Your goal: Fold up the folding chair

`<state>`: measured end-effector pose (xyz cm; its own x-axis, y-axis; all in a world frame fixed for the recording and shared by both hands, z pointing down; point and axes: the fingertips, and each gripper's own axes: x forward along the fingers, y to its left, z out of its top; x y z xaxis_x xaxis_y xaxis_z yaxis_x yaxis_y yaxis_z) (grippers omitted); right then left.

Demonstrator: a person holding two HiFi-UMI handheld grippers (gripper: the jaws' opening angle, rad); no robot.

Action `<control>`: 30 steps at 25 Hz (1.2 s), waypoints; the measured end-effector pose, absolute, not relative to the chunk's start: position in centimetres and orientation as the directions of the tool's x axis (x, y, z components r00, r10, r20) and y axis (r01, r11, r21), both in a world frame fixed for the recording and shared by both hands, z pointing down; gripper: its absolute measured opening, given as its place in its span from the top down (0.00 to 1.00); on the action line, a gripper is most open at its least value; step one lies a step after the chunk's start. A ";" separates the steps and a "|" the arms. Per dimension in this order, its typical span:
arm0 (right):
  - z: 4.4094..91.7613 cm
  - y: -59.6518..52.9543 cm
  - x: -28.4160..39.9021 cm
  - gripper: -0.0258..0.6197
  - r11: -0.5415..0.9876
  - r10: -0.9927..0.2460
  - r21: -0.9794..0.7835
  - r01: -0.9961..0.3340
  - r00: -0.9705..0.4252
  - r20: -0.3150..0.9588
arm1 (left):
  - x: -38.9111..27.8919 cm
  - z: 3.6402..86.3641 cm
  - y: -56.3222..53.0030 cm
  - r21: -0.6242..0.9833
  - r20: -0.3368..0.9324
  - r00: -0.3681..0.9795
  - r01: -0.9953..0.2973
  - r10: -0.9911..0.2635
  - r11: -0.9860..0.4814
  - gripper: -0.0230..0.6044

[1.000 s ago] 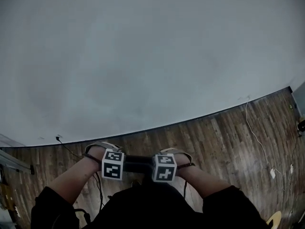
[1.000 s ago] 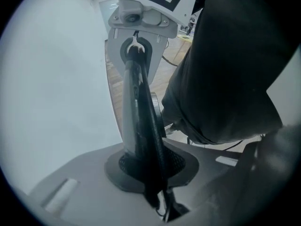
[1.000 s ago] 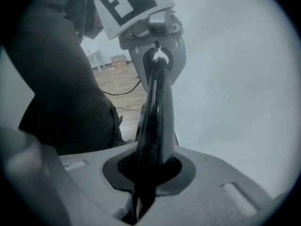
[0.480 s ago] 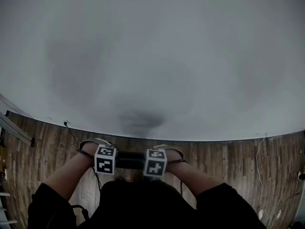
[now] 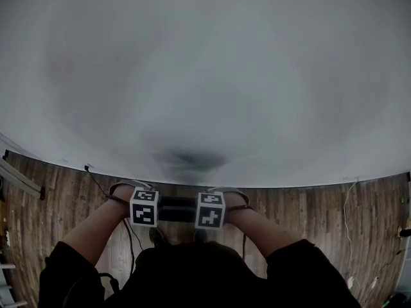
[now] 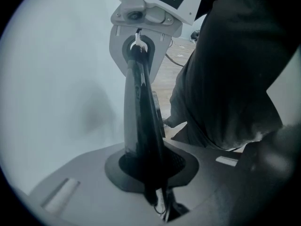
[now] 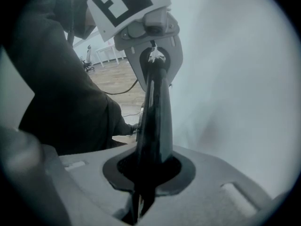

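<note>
Here, two grippers: left gripper (image 5: 166,209) and right gripper (image 5: 189,209) pointed at each other, jaws of each pressed together on nothing. One wall (image 5: 205,76) met one floor (image 5: 308,204) just ahead; floor ran open to both sides. Chair in no view, place against grippers untold

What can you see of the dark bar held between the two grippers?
The dark bar is slim, glossy and near black. It runs level across the person's front, above the wood floor and near the white wall. The left gripper clamps it at one side, the right gripper at the other. Whatever it belongs to is hidden.
</note>
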<state>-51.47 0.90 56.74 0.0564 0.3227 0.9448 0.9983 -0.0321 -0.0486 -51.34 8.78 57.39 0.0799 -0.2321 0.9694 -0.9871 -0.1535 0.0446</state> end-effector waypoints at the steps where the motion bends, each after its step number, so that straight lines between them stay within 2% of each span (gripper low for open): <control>1: 56.7 0.9 -51.7 0.89 -0.024 0.323 -0.049 0.999 0.054 0.945 | -51.7 57.4 8.8 0.045 0.969 0.082 -0.986 -0.233 -0.160 0.87; 12: 56.9 2.1 -54.2 0.88 0.069 0.366 -0.049 0.996 0.020 0.930 | -55.0 58.0 9.9 0.041 0.971 0.085 -0.980 -0.223 -0.194 0.87; 30: 57.1 2.1 -56.3 0.88 0.041 0.334 -0.043 0.998 0.027 0.942 | -56.7 58.1 9.8 0.051 0.970 0.084 -0.988 -0.228 -0.146 0.87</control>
